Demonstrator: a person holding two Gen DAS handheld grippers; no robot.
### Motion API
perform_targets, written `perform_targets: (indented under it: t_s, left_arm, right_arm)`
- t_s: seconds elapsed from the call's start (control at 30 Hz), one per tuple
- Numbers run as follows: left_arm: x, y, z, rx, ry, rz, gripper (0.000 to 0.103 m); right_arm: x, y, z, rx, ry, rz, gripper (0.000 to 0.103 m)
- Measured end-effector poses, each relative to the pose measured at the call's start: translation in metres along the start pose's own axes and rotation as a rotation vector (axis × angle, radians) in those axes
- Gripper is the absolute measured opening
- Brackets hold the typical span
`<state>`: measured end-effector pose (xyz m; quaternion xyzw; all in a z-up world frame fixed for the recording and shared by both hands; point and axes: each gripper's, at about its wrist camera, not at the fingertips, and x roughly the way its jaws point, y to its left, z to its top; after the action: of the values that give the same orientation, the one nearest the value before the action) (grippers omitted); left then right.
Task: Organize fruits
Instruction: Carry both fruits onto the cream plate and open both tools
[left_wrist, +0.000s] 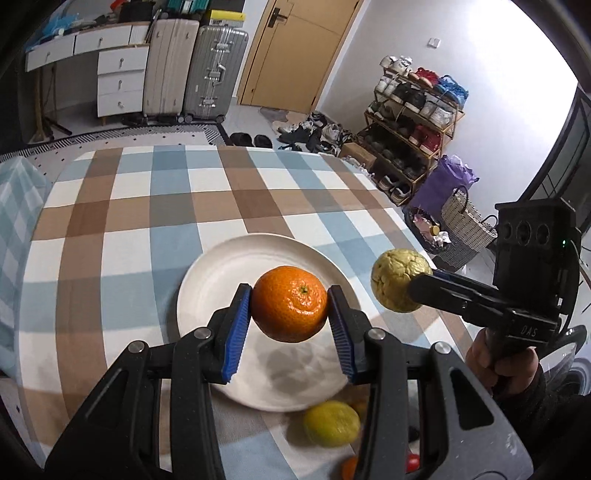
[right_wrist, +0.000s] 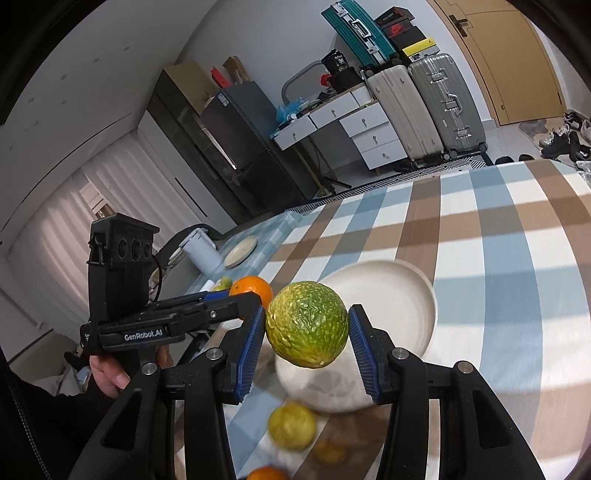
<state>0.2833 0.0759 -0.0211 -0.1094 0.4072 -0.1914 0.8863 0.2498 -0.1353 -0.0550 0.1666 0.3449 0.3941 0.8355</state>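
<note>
**Two fruits held over the plate**

A table under a checked cloth (left_wrist: 122, 221) of blue, brown and white squares filled most of both views. On it sat a white plate (left_wrist: 207, 280), bare of fruit, with soft shadows across its near half.

The left gripper (left_wrist: 289, 306) was clamped on an orange (left_wrist: 289, 303), its blue pads (left_wrist: 236, 332) pressing the fruit's two sides. The orange hung in the air above the plate, stem end facing the camera. The right gripper (right_wrist: 306, 328) was closed in the same way on a wrinkled green-yellow fruit (right_wrist: 306, 325), also raised, above the near edge of the plate in its own view. From the left wrist camera that green fruit appeared just to the right of the plate, with a hand (left_wrist: 498, 365) on the handle below.

On the cloth just in front of the plate lay a blurred yellow-green fruit (left_wrist: 331, 424). Near it were smaller orange fruits (right_wrist: 330, 452) and a bit of something red (left_wrist: 413, 462), too blurred to name.
</note>
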Motion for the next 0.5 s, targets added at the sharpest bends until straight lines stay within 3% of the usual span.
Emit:
perform_targets:
  t_s: [0.23,0.5]
  left_arm:
    - [0.052,0.024,0.020,-0.006,0.056,0.005,0.039]
    - [0.100,0.043,0.018,-0.016,0.104,-0.011,0.039]
  right_arm:
    - [0.041,-0.024,0.025,0.020,0.045,-0.003,0.047]
    - [0.086,-0.058,0.031,0.067,0.110,-0.028,0.047]
